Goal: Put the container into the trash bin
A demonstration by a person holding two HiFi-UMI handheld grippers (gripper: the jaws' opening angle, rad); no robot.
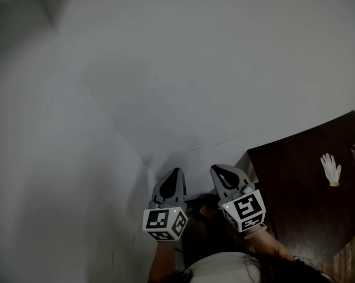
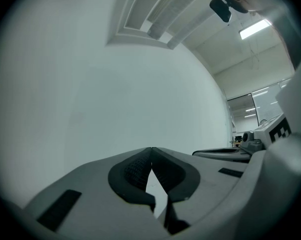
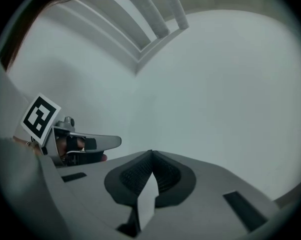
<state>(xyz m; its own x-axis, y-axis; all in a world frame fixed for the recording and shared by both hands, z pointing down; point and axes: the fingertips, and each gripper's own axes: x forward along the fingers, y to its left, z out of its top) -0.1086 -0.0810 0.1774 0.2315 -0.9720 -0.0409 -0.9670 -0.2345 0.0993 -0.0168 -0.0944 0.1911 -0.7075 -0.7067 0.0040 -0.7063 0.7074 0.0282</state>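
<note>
No container and no trash bin shows in any view. In the head view both grippers are held up side by side, pointing at a plain white wall. My left gripper point(image 1: 177, 171) is shut with nothing between its jaws, and its own view shows the tips point(image 2: 151, 148) meeting. My right gripper point(image 1: 216, 168) is also shut and empty, with its tips point(image 3: 151, 152) touching. In the right gripper view the left gripper point(image 3: 80, 143) appears at the left. The right gripper point(image 2: 250, 144) shows at the right edge of the left gripper view.
A dark brown table point(image 1: 301, 187) stands at the lower right, with a white glove point(image 1: 331, 170) lying on it. White wall point(image 1: 166, 69) fills most of the view and meets another wall in a corner. Ceiling lights point(image 2: 254, 29) show in the left gripper view.
</note>
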